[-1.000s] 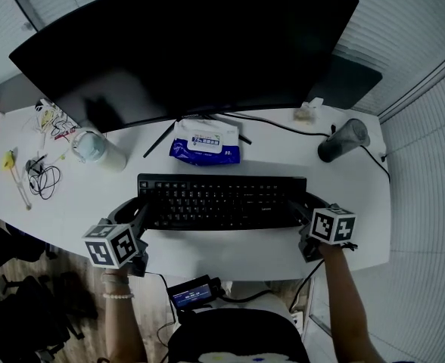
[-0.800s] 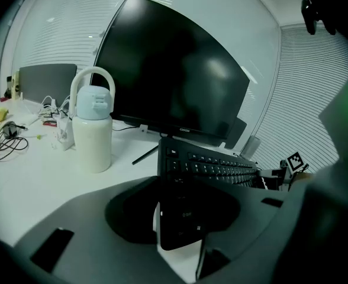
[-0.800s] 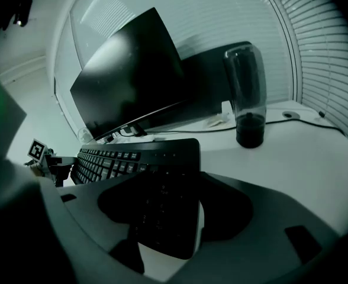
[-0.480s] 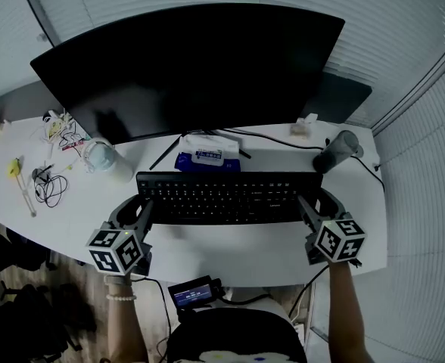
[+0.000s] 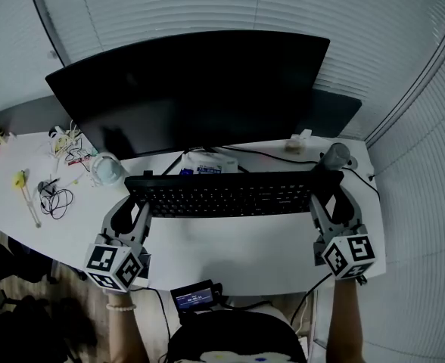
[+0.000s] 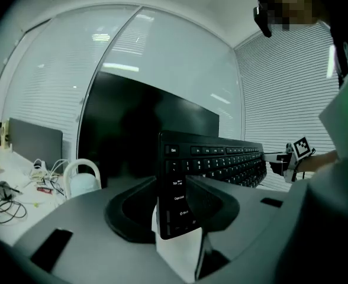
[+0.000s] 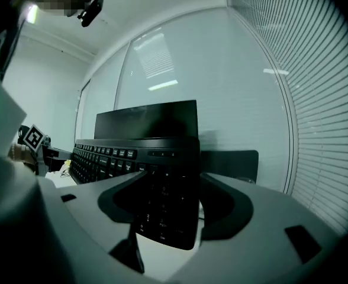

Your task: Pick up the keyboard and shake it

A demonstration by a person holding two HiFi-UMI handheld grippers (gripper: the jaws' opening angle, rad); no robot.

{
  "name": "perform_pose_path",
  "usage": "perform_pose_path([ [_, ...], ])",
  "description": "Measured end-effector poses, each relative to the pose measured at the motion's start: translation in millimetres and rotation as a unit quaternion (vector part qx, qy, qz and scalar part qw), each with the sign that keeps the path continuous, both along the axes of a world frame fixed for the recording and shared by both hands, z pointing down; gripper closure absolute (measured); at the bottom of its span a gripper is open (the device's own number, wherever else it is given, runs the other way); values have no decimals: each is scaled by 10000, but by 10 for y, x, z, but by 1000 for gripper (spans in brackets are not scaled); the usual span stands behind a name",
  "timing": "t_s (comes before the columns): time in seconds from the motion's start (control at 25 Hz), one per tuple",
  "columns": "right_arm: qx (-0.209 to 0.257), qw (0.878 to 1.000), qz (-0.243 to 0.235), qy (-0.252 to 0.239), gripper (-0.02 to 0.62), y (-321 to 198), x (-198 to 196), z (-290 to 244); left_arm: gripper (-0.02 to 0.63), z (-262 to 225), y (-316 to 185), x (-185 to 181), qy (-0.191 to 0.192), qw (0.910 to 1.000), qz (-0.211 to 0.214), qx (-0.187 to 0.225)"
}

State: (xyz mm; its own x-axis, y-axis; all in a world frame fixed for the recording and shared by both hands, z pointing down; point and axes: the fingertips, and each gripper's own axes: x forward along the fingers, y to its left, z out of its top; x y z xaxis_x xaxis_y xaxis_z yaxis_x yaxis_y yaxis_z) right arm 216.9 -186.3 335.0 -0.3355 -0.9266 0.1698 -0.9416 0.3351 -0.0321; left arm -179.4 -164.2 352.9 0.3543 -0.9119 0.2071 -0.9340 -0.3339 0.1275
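Clamping opposite ends, the left tool (image 5: pixel 137 204) and right tool (image 5: pixel 325 200) hold the keyboard (image 5: pixel 222 194) between them.

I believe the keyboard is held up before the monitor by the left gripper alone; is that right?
Not alone: the keyboard is held up before the monitor by both the left gripper and the right gripper. The right gripper view shows its jaws clamped on the keyboard's end.
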Motion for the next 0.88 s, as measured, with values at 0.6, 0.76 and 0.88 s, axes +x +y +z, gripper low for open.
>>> perform_pose_path([
  [0.6, 1911, 9813, 85, 199, 308, 408, 93, -1290, 453, -1149, 219, 103, -323, 9850, -62, 1695],
  [0.76, 2308, 9727, 95, 216, 308, 511, 96, -1591, 453, -1432, 288, 126, -253, 9770, -88, 2114],
  [0.88, 2551, 9667, 108, 162, 308, 539, 91, -1644, 453, -1540, 291, 144, -136, 9722, -130, 2335],
])
